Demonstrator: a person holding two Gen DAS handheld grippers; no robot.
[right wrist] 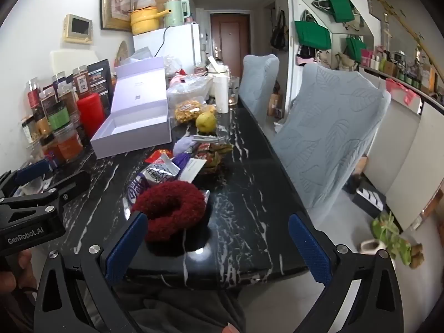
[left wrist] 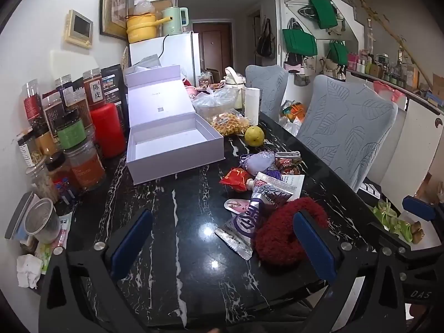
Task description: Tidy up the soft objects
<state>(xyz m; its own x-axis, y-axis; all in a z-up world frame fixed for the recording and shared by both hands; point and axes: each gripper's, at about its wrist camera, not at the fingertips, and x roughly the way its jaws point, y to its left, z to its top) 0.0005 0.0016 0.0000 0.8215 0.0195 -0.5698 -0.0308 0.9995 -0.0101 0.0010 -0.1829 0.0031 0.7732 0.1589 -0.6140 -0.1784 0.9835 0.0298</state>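
Fuzzy dark-red scrunchie [right wrist: 172, 211] on the glossy black marbled tabletop [right wrist: 244, 199], near the front edge, touching crinkly snack packets [left wrist: 260, 194] — probably light, squashy, non-slip; best pinched across one side of the ring. Stiff white box [left wrist: 172, 141] open beyond. Left gripper [left wrist: 222, 238] and right gripper [right wrist: 219, 238] both wide open, empty

Black marble table [left wrist: 177, 222], grey chairs [left wrist: 347, 127], fridge [left wrist: 172, 50]

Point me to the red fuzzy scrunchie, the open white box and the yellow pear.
red fuzzy scrunchie [right wrist: 172, 208]: right wrist view, on its fuzzy ring.
open white box [left wrist: 177, 156]: left wrist view, on its front wall.
yellow pear [left wrist: 254, 136]: left wrist view, on its body.
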